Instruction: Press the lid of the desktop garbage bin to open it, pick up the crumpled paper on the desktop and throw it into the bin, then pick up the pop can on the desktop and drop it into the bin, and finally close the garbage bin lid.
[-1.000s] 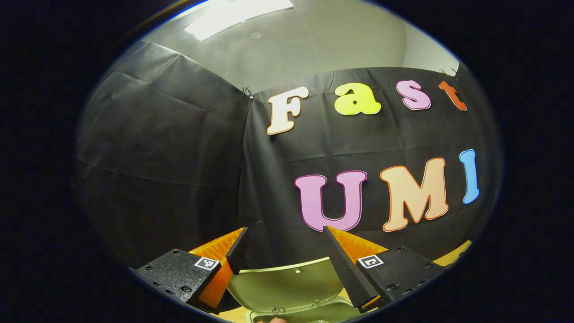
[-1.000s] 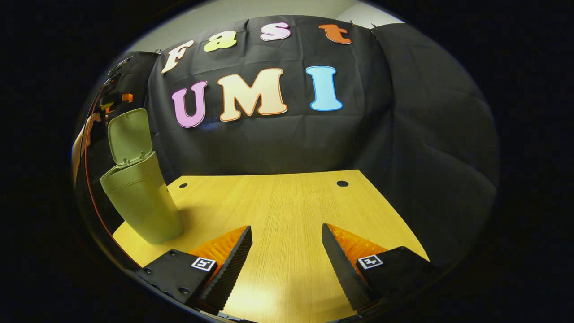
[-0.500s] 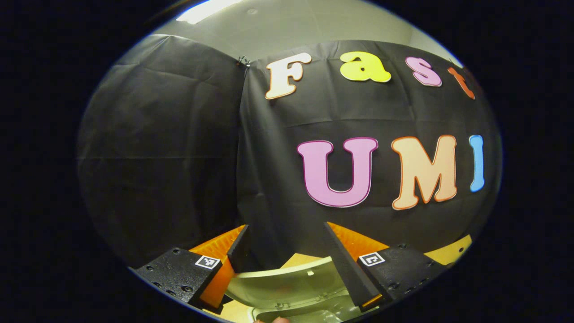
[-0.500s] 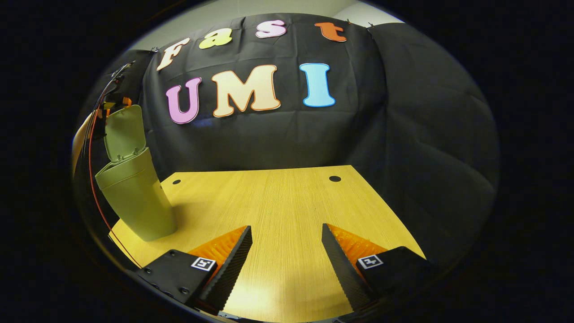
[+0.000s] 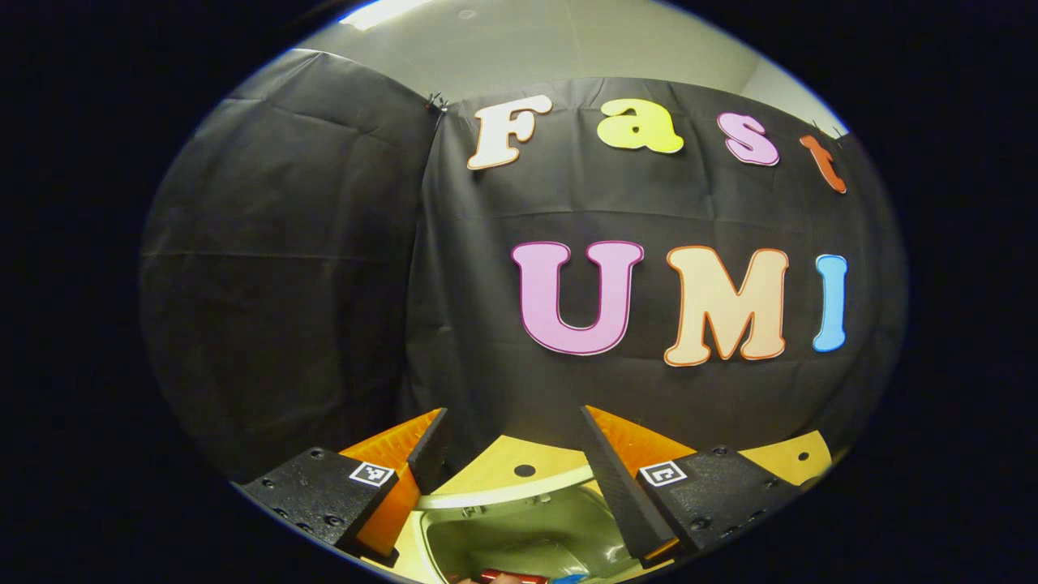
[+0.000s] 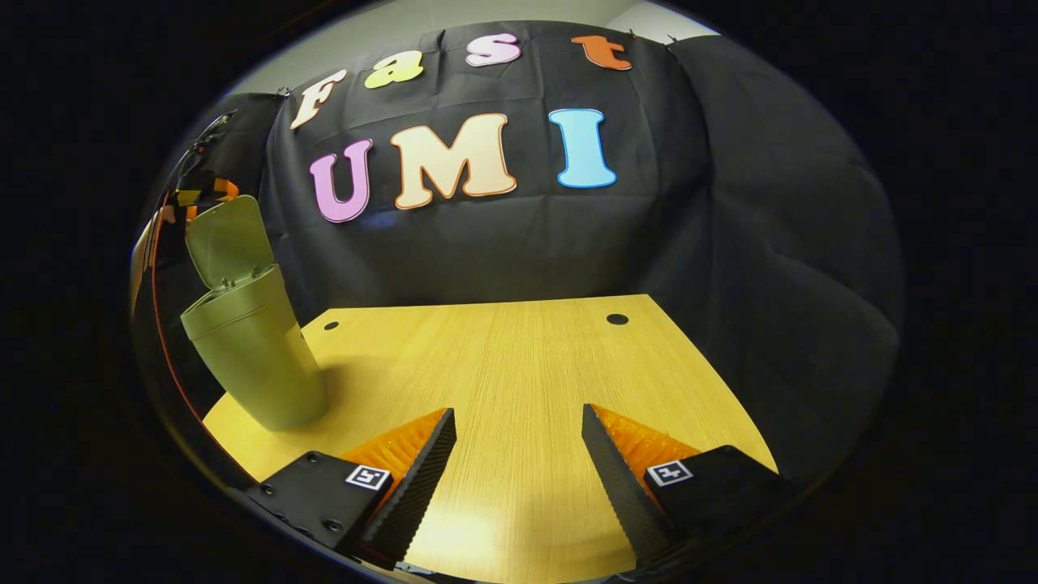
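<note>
- Wooden desktop [image 6: 519,365] lies bare in front of the right gripper [image 6: 519,454], jaws apart, nothing held.
- Green garbage bin [image 6: 251,357] stands far left, lid [image 6: 227,239] upright.
- Left gripper [image 5: 515,462], jaws apart and empty, hovers right over the bin's mouth [image 5: 519,539] (something red lies inside, perhaps the can).
- Lid hinges at the far rim; the left gripper is nearer for closing.

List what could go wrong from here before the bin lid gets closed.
1. The left gripper hangs open right above the bin; pushing the raised lid off-centre might tip the tall, narrow bin.
2. The bin stands near the table edge, so a hard shove could slide it off.
</note>
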Available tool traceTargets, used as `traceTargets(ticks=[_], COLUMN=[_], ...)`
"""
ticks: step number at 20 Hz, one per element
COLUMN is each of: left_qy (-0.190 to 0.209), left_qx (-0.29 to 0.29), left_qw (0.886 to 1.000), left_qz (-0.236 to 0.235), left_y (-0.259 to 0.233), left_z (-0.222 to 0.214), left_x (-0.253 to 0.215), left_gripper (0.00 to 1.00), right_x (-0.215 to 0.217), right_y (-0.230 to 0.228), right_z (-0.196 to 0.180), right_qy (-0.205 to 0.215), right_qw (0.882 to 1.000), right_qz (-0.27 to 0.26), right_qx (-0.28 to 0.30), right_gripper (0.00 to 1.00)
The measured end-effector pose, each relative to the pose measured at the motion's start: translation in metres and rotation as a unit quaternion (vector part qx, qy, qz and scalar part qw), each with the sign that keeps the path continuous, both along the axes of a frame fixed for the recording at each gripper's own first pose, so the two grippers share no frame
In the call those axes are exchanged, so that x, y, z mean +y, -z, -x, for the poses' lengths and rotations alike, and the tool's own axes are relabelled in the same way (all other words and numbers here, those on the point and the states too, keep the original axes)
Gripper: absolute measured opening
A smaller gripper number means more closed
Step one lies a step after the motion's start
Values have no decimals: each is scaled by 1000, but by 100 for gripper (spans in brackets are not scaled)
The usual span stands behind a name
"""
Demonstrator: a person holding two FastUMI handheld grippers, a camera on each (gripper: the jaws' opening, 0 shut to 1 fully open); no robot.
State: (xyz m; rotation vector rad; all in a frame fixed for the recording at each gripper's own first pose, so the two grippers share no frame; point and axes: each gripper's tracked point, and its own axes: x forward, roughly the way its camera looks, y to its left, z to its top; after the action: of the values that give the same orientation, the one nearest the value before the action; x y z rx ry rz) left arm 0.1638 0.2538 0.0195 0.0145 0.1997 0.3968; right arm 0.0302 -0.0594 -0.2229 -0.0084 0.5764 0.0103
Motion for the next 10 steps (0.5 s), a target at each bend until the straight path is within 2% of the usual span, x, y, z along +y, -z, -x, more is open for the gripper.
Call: traceTargets(ticks=[7,10], left_qy=[15,21], left_qx=[9,19], left_qw=[1000,999], left_qz=[-26,-20], left_y=[23,38], left_z=[24,32], left_x=[-38,-52], left_gripper=[94,92], right_x=[-5,-3], right_y=[9,15], right_z=[-3,-3], right_qy=[-14,-22], right_qw=[1000,999], right_qz=[-11,-11], right_qx=[14,20], right_gripper=[99,97])
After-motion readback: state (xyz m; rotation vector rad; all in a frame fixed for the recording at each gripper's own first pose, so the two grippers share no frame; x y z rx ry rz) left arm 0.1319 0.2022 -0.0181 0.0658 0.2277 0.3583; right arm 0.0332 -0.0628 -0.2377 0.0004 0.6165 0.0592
